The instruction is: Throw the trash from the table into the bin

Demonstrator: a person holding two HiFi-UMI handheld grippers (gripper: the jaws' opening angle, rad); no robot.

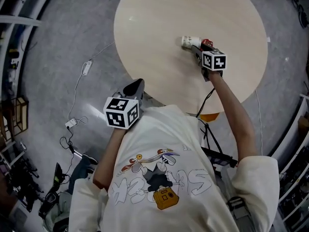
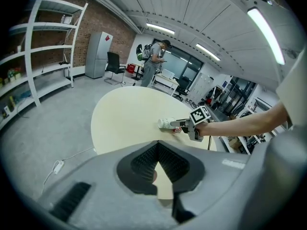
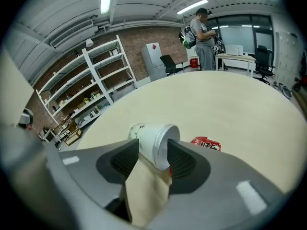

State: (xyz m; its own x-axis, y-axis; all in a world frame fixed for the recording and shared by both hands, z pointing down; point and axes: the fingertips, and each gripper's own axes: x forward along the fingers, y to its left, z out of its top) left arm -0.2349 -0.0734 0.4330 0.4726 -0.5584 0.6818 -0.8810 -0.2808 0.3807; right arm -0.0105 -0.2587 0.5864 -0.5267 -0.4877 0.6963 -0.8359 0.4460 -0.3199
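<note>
Tabletop [image 1: 159, 28]: right gripper [image 3: 153, 153] pinches paper cup [image 3: 149, 134] (print illegible).

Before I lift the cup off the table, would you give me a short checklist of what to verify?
1. Grip: ok. The right gripper has its jaws closed on both sides of the paper cup.
2. Stray pickup: ok. The red wrapper lies beside the jaws, not between them.
3. Cup empty: cannot tell.
4. Left gripper free: ok. Its jaws are together, hold nothing, and sit back from the table.
5. Bin position: cannot tell. No view shows a bin.
</note>
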